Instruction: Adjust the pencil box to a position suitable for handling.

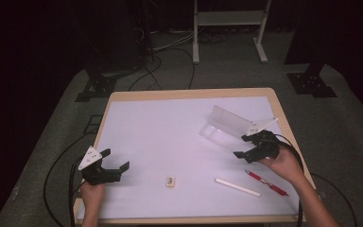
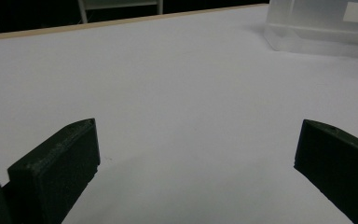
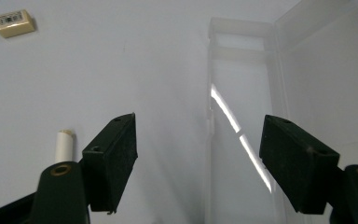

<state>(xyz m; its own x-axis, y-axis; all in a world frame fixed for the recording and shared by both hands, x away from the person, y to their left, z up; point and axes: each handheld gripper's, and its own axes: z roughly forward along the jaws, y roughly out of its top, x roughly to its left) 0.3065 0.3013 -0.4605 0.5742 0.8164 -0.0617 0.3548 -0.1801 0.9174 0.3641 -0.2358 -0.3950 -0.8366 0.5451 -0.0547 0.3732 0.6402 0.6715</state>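
A clear plastic box [image 1: 217, 132] with its lid [image 1: 231, 120] raised lies on the right half of the white table [image 1: 160, 127]. My right gripper [image 1: 240, 146] hovers open just in front of it. In the right gripper view the open box [image 3: 242, 93] lies straight ahead between the spread jaws of the right gripper [image 3: 199, 126]. A small cream eraser [image 1: 170, 181], a white stick [image 1: 237, 187] and a red pen [image 1: 266, 182] lie near the front edge. My left gripper [image 1: 116, 159] stands open and empty at the front left, over bare table. In the left gripper view the box [image 2: 317, 28] sits far off, beyond the left gripper [image 2: 198, 140].
The table has a wooden rim [image 1: 189, 93]. Cables [image 1: 56, 165] trail from both grippers off the table's sides. A white stand [image 1: 229, 28] and dark bases [image 1: 312, 82] are on the floor behind. The eraser [image 3: 15, 23] and stick end [image 3: 64, 144] lie left of the right gripper.
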